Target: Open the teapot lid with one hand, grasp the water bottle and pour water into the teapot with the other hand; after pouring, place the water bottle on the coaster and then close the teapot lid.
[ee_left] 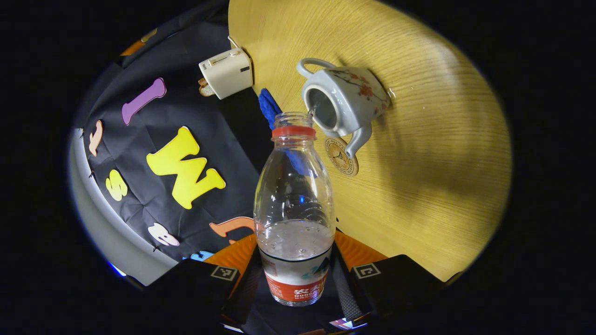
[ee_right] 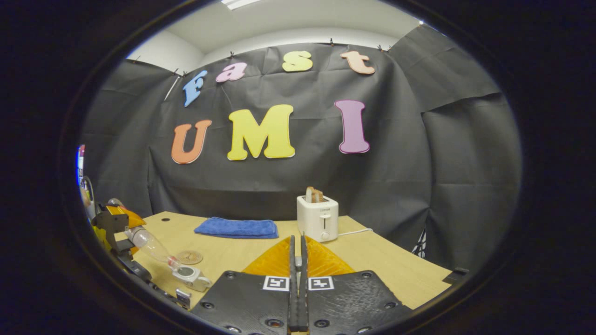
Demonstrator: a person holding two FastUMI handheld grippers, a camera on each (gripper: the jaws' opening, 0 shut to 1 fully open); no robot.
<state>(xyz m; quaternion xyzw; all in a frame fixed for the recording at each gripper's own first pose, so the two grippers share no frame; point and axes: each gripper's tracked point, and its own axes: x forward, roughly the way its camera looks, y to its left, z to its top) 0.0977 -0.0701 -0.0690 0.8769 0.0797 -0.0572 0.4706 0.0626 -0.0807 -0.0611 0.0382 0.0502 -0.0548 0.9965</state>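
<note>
Closest to my left camera, the left gripper (ee_left: pixel 296 274) has both fingers pressed against the lower body of the clear plastic water bottle with the red label (ee_left: pixel 295 218), one on each side of the label band. I see the bottle uncapped, its red neck ring and open mouth pointing away from me, with water lying in the lower part of the bottle. Just past the mouth sits the pale grey ceramic teapot with red blossom painting (ee_left: pixel 343 101), lid off, its dark opening facing the bottle; a thin thread of water seems to run at the opening's rim. Its spout reaches over the round tan coaster with a printed emblem (ee_left: pixel 341 157), which lies flat on the light wooden table (ee_left: pixel 433 153). Beyond them I make out a folded blue cloth (ee_left: pixel 268 107) and, farther still, a white toaster (ee_left: pixel 226 73) at the table's edge.

From my right camera, the right gripper (ee_right: pixel 298 279) has its fingers pressed together; whether the lid is pinched there I cannot tell. Far off to its left I see the left gripper tilting the bottle down over the teapot, coaster just behind, then the cloth, then the toaster with bread in it
</note>
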